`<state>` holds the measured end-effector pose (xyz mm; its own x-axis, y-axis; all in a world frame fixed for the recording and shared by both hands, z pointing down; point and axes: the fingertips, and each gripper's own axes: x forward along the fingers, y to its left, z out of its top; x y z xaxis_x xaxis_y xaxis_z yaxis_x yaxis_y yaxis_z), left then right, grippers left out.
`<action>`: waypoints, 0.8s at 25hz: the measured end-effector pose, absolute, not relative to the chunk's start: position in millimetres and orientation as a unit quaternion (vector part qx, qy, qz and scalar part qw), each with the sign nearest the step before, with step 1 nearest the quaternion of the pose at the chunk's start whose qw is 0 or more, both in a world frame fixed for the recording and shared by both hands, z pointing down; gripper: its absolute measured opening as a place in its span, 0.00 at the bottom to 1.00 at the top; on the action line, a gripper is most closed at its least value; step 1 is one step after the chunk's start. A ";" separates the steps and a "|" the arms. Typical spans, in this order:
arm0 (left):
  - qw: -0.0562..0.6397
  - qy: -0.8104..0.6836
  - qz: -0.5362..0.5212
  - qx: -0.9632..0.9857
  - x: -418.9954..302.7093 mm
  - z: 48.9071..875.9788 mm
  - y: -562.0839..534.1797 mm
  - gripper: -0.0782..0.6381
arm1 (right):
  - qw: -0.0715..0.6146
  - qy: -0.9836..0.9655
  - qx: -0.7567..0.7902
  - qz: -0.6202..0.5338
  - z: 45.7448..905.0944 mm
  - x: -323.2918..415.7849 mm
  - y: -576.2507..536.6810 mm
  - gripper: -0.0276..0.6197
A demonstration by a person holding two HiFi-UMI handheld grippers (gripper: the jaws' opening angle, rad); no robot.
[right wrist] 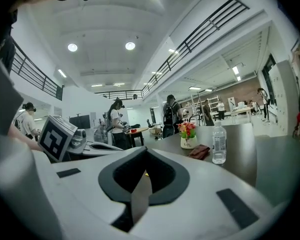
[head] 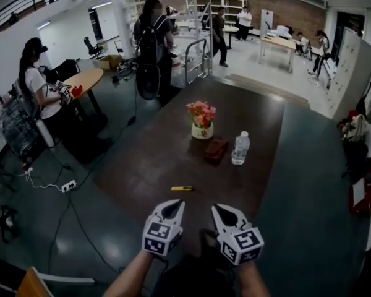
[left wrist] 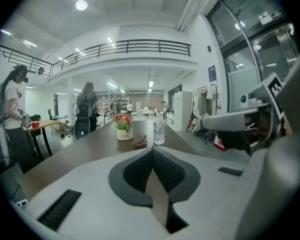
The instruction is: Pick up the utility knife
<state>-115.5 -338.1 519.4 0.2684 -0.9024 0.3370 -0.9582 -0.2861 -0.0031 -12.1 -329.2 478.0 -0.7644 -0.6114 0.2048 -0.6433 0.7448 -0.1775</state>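
Utility knife [head: 182,188] lies crosswise on the counter [head: 154,159], on your side of the flower pot [head: 202,130], just ahead of your left tongs [head: 172,210], nearer than the right tongs [head: 225,215]; both are pressed together, empty.

The knife [head: 182,188], mid-frame in the head view, is too small to show its blade.

The white flower pot [left wrist: 124,134] reads "Life" (small, only faintly legible).
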 end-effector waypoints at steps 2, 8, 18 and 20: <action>0.093 -0.591 0.151 0.787 -123.6 525.4 -350.4 0.12 | 0.072 -0.932 0.335 0.120 479.9 -17.4 -333.7 0.06; 0.087 -0.549 0.185 0.810 -142.3 554.3 -396.3 0.12 | 0.094 -0.922 0.359 0.110 485.8 -38.6 -355.6 0.06; 0.103 -0.404 0.262 0.870 -144.9 641.8 -436.3 0.21 | 0.118 -0.881 0.444 0.119 505.4 -64.3 -374.4 0.06; 0.101 -0.380 0.278 0.876 -144.5 653.0 -443.7 0.26 | 0.117 -0.872 0.460 0.122 510.8 -67.1 -374.5 0.06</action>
